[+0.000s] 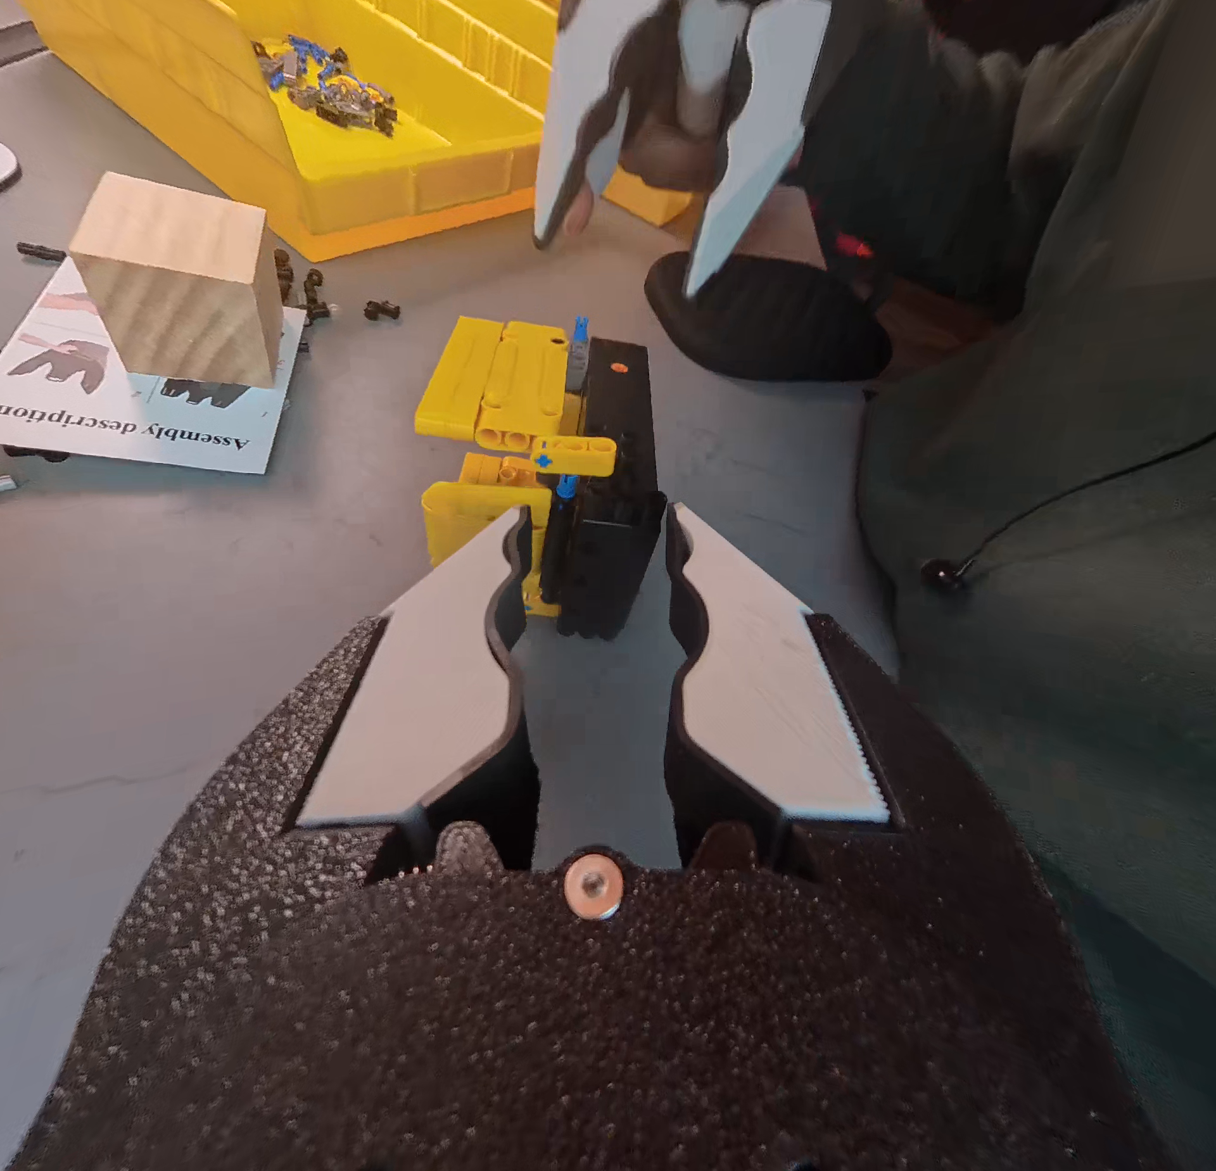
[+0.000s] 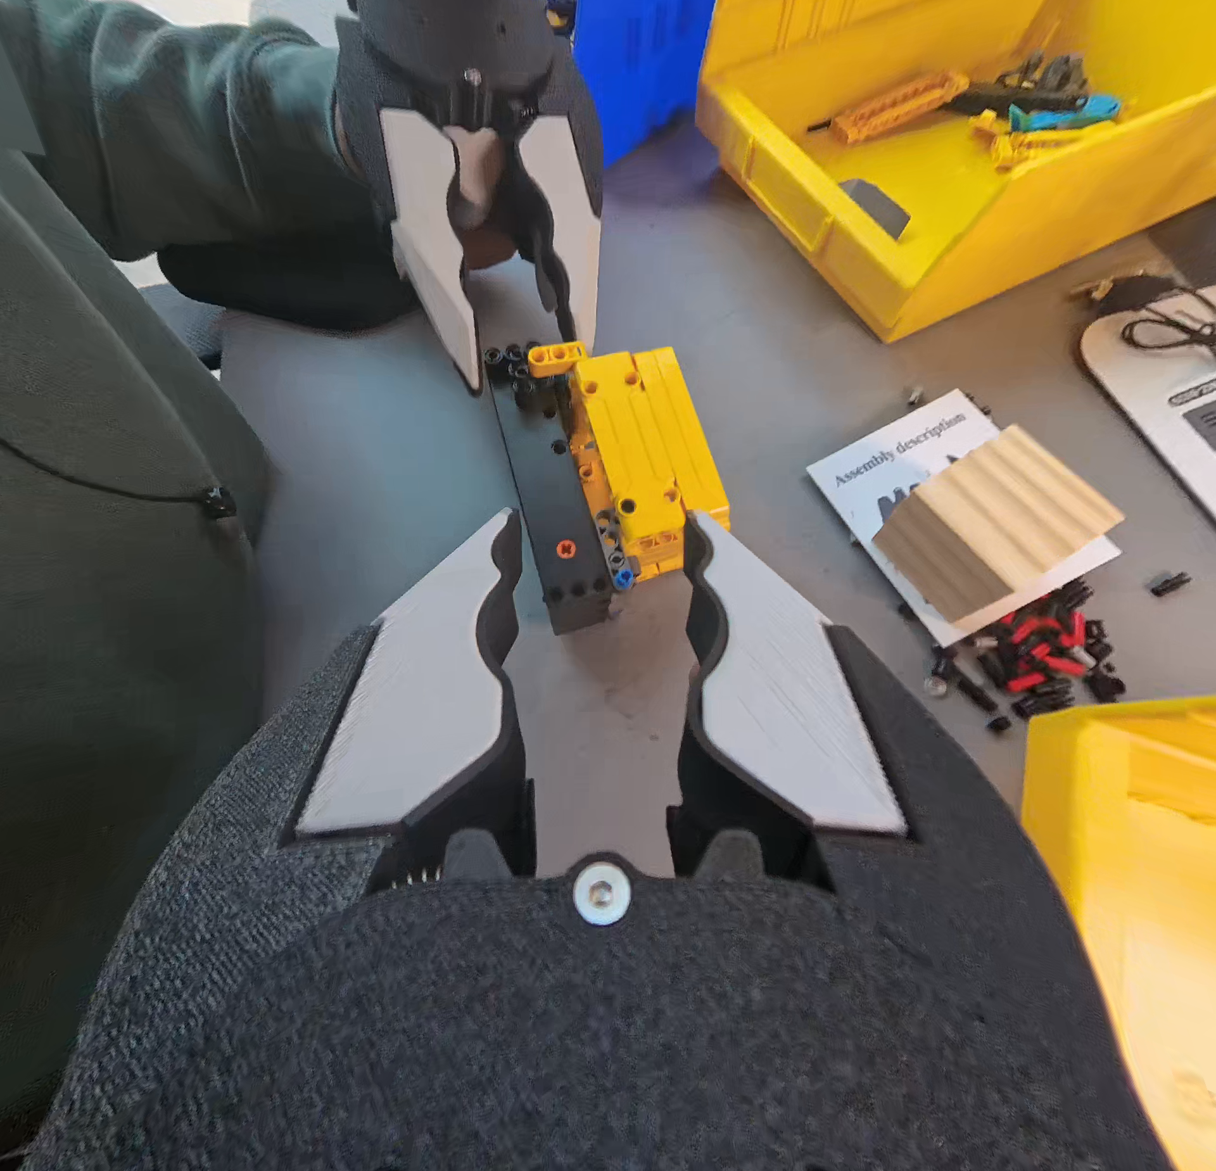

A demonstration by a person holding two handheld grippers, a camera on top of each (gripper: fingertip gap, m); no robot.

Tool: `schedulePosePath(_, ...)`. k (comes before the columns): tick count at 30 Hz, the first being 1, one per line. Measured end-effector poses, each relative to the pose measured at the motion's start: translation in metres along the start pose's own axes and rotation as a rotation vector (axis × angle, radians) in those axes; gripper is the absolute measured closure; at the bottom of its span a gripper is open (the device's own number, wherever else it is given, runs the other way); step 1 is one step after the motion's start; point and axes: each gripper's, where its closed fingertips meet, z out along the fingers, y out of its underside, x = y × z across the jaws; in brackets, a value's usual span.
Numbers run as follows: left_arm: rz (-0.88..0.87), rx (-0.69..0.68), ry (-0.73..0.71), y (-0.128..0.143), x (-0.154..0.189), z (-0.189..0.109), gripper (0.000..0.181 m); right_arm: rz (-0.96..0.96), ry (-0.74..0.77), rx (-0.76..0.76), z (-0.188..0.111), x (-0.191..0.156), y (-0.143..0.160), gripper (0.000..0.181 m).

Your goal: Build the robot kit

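Gray table (image 1: 197,613) fills the left wrist view. Mid-frame, the left gripper (image 1: 595,514) is spread wide around the near end of a yellow and black brick toy (image 1: 559,455). Upper left sits a wood block (image 1: 174,277). In the right wrist view, the right gripper (image 2: 602,521) is spread too, around the toy's other end, with a yellow bin (image 2: 888,258) upper right.

The brick assembly (image 1: 539,455) was of smooth, slightly glossy plastic. The block (image 1: 174,277) was pale wood with visible grain, on a paper sheet (image 1: 145,415). The table (image 1: 197,613) looked matt grey.
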Motion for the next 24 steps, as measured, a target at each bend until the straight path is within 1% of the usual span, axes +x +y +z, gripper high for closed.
schedulePosePath(3, 0.071, -0.034, -0.040, 0.005, -0.001, 0.004, 0.144, -0.083, -0.023, -0.005, 0.014, 0.003, -0.017, 0.134)
schedulePosePath(5, 0.109, -0.052, -0.059, 0.007, -0.002, 0.005, 0.148, -0.168, -0.064, -0.011, 0.027, -0.003, -0.027, 0.138)
schedulePosePath(7, 0.163, -0.068, -0.078, 0.011, 0.000, 0.007, 0.153, -0.256, -0.109, -0.041, 0.040, -0.008, -0.031, 0.140)
schedulePosePath(10, 0.197, -0.068, -0.102, 0.013, -0.001, 0.006, 0.153, -0.327, -0.198, -0.084, 0.053, -0.015, -0.031, 0.144)
schedulePosePath(12, 0.176, -0.070, -0.087, 0.014, -0.001, 0.005, 0.154, -0.337, -0.251, -0.096, 0.057, -0.019, -0.033, 0.150)
schedulePosePath(14, 0.162, -0.068, -0.065, 0.015, 0.001, 0.004, 0.158, -0.334, -0.265, -0.119, 0.059, -0.016, -0.036, 0.152)
schedulePosePath(16, 0.157, -0.064, -0.058, 0.016, 0.002, 0.004, 0.158, -0.319, -0.282, -0.145, 0.060, -0.013, -0.037, 0.154)
schedulePosePath(20, 0.117, -0.043, -0.035, 0.015, 0.006, 0.007, 0.157, -0.296, -0.336, -0.204, 0.062, -0.018, -0.033, 0.158)
schedulePosePath(24, 0.138, -0.041, -0.021, 0.016, 0.013, 0.012, 0.157, -0.260, -0.369, -0.255, 0.062, -0.021, -0.029, 0.162)
